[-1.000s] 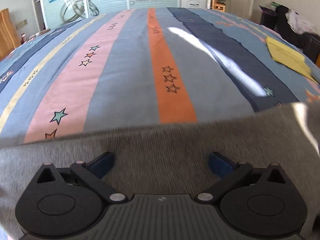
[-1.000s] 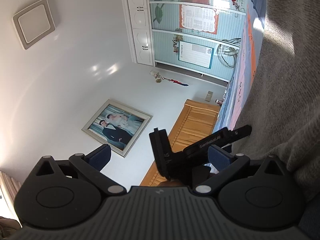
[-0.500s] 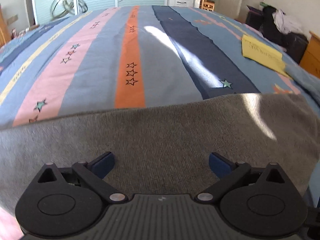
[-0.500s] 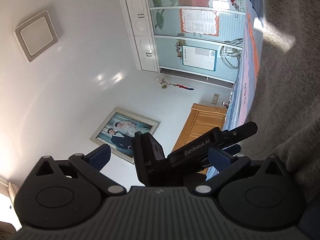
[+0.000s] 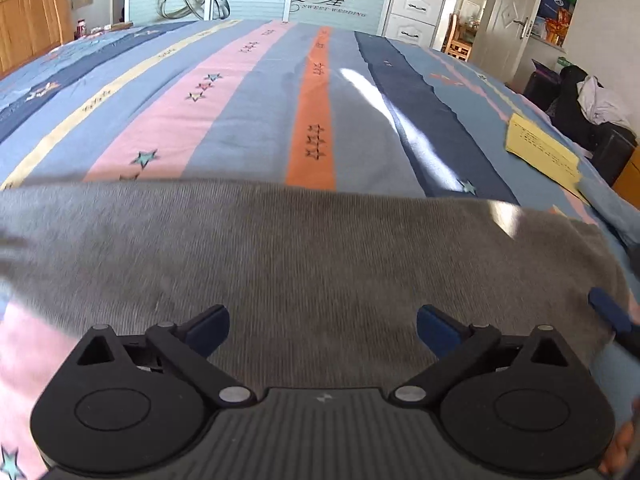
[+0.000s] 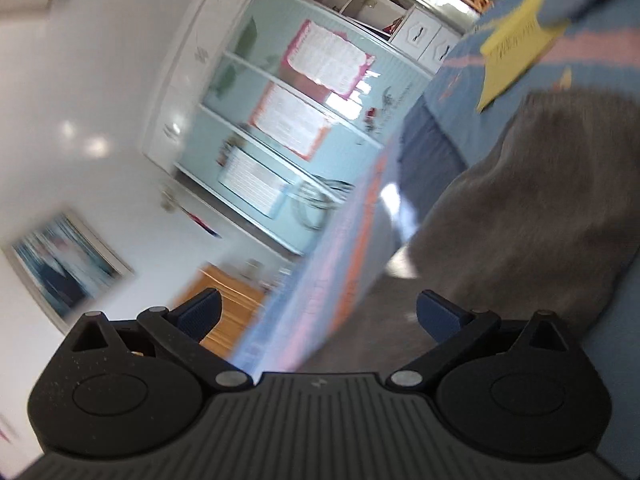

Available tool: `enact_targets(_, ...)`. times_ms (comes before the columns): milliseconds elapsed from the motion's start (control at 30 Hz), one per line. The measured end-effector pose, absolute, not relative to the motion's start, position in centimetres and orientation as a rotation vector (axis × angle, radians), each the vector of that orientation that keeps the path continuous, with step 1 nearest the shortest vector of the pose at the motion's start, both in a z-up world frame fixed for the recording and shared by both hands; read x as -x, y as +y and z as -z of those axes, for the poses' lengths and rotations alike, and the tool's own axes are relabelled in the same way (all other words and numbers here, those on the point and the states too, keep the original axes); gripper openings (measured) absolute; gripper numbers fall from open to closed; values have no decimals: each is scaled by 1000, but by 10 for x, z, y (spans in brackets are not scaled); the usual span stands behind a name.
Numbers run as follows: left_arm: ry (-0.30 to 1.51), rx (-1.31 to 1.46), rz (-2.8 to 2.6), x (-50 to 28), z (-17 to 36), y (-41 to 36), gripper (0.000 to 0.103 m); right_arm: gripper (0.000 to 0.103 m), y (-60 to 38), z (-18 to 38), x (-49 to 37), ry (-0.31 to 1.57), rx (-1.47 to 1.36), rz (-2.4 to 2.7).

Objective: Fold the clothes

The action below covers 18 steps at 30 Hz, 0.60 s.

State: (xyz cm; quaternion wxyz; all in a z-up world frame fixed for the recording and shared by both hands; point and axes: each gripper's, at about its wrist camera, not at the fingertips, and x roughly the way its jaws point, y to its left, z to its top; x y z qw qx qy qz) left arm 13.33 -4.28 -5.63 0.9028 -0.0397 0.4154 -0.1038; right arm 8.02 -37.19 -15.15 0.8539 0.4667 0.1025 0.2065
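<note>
A grey knitted garment [image 5: 320, 248] lies spread across the near part of the striped bed cover [image 5: 256, 120]. My left gripper [image 5: 323, 326] is open just above the cloth, its blue fingertips wide apart and empty. In the right wrist view, tilted and blurred, the same grey garment [image 6: 532, 200] lies on the bed at right. My right gripper [image 6: 318, 314] is open and empty beside it. A blue fingertip of the right gripper shows at the left view's right edge [image 5: 608, 312], at the garment's right end.
A yellow paper sheet [image 5: 540, 148] lies on the bed's far right; it also shows in the right wrist view [image 6: 516, 44]. A wooden headboard [image 5: 28, 40] is at far left. A dark chair with clothes [image 5: 588, 104] stands beyond the bed's right side. Wardrobe doors stand behind.
The left gripper has drawn back and more of the garment shows in front of it. The right gripper has swung down from facing the ceiling towards the bed; the left gripper no longer shows in its view.
</note>
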Motion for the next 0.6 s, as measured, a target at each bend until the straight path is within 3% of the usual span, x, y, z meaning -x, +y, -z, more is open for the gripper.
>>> enact_targets(300,886,33,182,-146,76,-31,102,101,-396,126,-114,465,-545,-135)
enact_targets(400,893,98,182,-150,71,-19,102,90,-411,118,-111,483,-535,-88)
enact_targets(467,893,130,166,-147,67,-12,101,91,-420,112,-104,475,-575,-87)
enact_targets(533,883,163,172,-134,63,-7,101,100,-432,110,-90,450,-696,-154)
enact_targets(600,873,207,202,-117,59,-2,101,103,-432,106,-60,403,-838,-299)
